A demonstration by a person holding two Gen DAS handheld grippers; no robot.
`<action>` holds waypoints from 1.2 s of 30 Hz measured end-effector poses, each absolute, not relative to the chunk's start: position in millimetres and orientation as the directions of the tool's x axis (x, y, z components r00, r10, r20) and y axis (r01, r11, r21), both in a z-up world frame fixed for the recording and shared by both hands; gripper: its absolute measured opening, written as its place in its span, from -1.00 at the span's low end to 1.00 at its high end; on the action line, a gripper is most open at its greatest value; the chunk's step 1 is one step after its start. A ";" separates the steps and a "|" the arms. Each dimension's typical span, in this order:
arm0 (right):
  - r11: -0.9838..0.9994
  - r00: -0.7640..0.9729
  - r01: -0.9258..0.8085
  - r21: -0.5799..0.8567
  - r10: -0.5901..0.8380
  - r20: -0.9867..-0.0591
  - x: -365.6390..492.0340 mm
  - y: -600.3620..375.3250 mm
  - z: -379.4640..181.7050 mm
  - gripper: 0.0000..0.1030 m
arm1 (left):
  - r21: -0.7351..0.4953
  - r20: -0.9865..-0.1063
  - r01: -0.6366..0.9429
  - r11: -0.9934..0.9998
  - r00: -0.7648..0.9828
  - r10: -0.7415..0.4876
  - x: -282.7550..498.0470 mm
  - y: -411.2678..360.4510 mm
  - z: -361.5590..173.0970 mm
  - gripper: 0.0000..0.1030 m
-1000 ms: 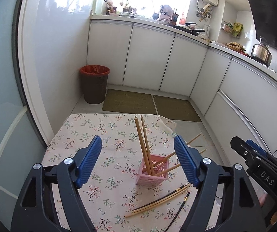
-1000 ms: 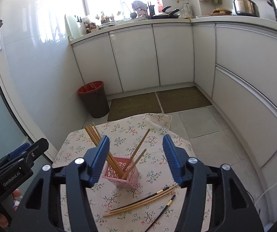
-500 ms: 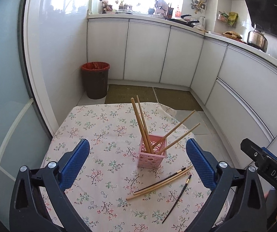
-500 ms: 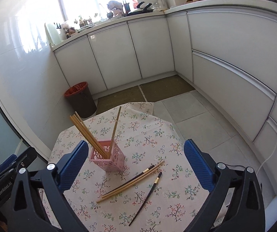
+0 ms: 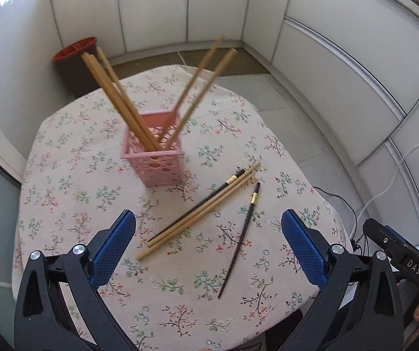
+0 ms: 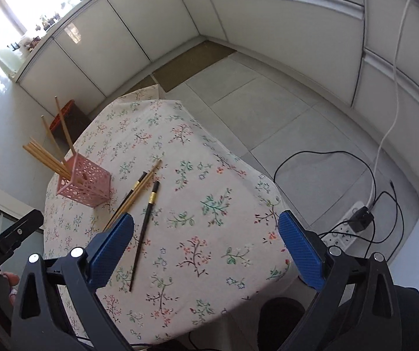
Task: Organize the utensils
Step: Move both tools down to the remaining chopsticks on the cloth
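Observation:
A pink lattice holder (image 5: 155, 155) (image 6: 85, 182) stands on the flowered tablecloth (image 5: 78, 181) (image 6: 209, 175) with several wooden chopsticks (image 5: 116, 96) (image 6: 44, 158) leaning out of it. To its right lie two wooden chopsticks (image 5: 200, 212) (image 6: 139, 190) and a black one side by side. A second black chopstick (image 5: 240, 239) (image 6: 143, 231) lies apart, nearer the front edge. My left gripper (image 5: 208, 245) hangs open above these loose sticks, holding nothing. My right gripper (image 6: 206, 248) is open too, over the cloth to the right of the single black stick.
White cabinets (image 5: 326, 58) curve around the table. A brown bin with a red liner (image 5: 75, 58) stands on the floor beyond the far edge. A power strip with cables (image 6: 352, 228) lies on the tiles to the right. The other gripper's body (image 5: 402, 260) shows at lower right.
Both grippers opened wide, tipped downward and sank toward the table. The loose chopsticks now lie between or beside the fingertips. Nothing on the table moved.

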State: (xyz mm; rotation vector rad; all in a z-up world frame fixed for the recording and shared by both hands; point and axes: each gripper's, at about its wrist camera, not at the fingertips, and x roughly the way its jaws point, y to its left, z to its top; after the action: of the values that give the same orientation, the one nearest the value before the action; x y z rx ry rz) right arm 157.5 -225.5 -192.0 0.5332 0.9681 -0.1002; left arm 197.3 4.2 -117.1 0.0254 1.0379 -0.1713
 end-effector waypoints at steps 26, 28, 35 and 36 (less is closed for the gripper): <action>0.763 0.492 0.439 0.474 0.237 -0.838 172.4 -269.8 -250.1 0.87 | -0.006 -0.988 0.360 0.933 0.140 -0.060 297.8 -99.8 -254.6 -0.40; 0.769 0.484 0.444 0.459 0.225 -0.846 173.6 -269.2 -252.2 0.87 | 0.011 -0.986 0.378 0.926 0.158 -0.053 294.3 -100.9 -252.8 -0.64; 0.801 0.432 0.422 0.426 0.235 -0.871 194.1 -246.0 -254.8 0.87 | -0.015 -0.970 0.363 0.932 0.222 -0.102 268.9 -62.2 -247.0 -0.88; 0.797 0.422 0.416 0.437 0.257 -0.869 201.3 -239.7 -253.9 0.87 | -0.031 -0.964 0.353 0.935 0.237 -0.121 262.6 -52.2 -242.1 -0.88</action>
State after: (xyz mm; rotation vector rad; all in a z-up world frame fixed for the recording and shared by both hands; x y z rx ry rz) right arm 201.3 -239.7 -253.9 0.6785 1.1554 -0.1097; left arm 262.6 -52.2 -242.1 0.2086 1.2933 -0.3281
